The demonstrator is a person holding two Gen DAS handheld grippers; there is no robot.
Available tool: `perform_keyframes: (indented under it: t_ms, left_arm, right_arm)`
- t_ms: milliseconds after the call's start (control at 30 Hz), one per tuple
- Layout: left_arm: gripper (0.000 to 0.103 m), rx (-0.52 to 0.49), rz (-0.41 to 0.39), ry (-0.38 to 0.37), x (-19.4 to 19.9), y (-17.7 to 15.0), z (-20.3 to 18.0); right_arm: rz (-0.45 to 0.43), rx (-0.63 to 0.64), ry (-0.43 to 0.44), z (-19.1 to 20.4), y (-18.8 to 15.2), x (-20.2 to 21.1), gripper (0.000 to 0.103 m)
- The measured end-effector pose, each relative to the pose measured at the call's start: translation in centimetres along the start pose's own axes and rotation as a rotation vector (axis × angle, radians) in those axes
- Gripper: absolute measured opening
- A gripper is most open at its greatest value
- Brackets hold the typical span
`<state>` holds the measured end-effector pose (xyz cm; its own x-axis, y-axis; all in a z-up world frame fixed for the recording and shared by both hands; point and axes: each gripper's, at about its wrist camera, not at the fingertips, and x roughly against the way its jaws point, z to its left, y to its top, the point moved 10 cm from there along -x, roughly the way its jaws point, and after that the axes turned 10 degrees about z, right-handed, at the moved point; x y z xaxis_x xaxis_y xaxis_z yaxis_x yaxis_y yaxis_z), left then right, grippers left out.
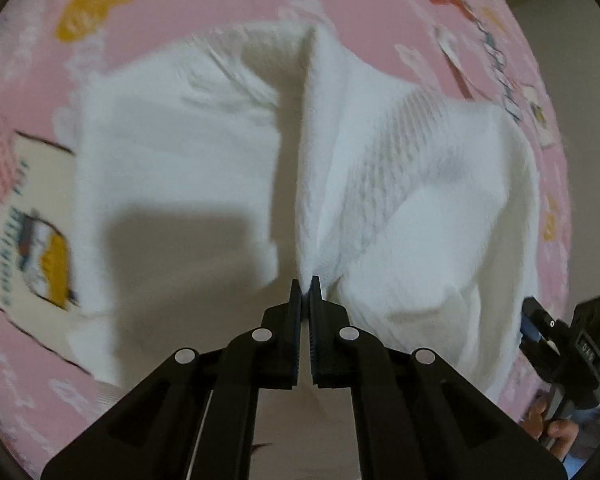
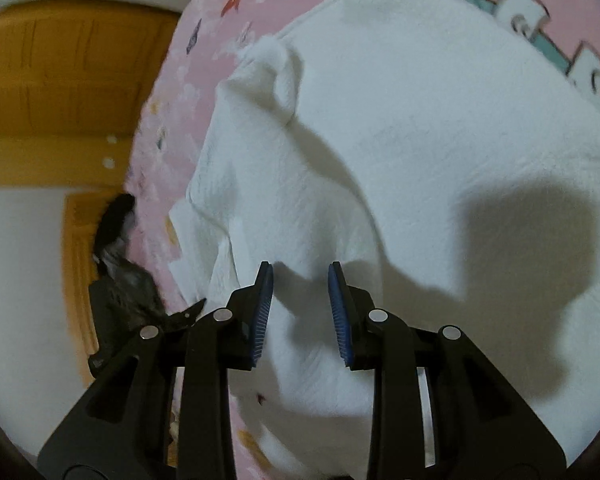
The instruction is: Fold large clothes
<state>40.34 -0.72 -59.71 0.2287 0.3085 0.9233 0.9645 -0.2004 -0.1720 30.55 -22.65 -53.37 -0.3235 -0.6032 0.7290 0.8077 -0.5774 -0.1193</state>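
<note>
Pink patterned bedspread (image 1: 148, 12) beneath both tools, white garment (image 1: 172, 168) spread ahead of them, left gripper (image 1: 305, 286) clamped on a raised fold of it, right gripper (image 2: 300, 276) jaws apart above the cloth, gripping nothing

The right gripper (image 2: 300, 276) hangs with jaws apart over white clothing (image 2: 400, 128) on a pink sheet (image 2: 172, 120).

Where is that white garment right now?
The white garment lies on the pink bedsheet, filling both views; one ridge of it is pinched up in the left gripper.
</note>
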Motion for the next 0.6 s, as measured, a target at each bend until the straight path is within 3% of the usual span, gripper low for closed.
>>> perform_keyframes:
  t_ms: [67, 133, 200, 267, 300, 400, 500, 600]
  left_arm:
    - [0.004, 0.006, 0.008, -0.051, -0.6, -0.6, -1.0]
    - [0.004, 0.017, -0.005, -0.035, -0.7, -0.8, -1.1]
    - [0.005, 0.032, -0.042, -0.008, -0.3, -0.9, -0.8]
    - [0.007, 0.061, -0.084, 0.015, 0.6, -0.7, 0.1]
    - [0.008, 0.074, -0.100, 0.025, 1.1, -0.7, 0.5]
    - [0.008, 0.107, -0.158, 0.078, 3.2, -1.7, 1.9]
    - [0.008, 0.131, -0.200, 0.097, 4.7, -3.9, 1.7]
    - [0.008, 0.142, -0.235, 0.103, 5.3, -7.1, 0.0]
  right_arm:
    - [0.017, 0.083, -0.025, 2.1, -0.5, -0.1, 0.028]
    - [0.065, 0.158, -0.067, 3.7, -1.3, -1.3, 0.034]
    - [0.080, 0.202, -0.248, 2.8, -1.5, -2.5, 0.035]
    - [0.018, 0.186, -0.327, 1.7, -1.2, -2.0, 0.040]
    - [-0.015, 0.158, -0.332, 1.2, -1.2, -1.5, 0.053]
    - [-0.081, 0.122, -0.341, -0.2, -1.5, -0.2, 0.067]
    - [-0.070, 0.121, -0.349, -1.2, -1.8, -0.2, 0.071]
    - [-0.052, 0.103, -0.279, -0.8, -2.7, -0.5, 0.071]
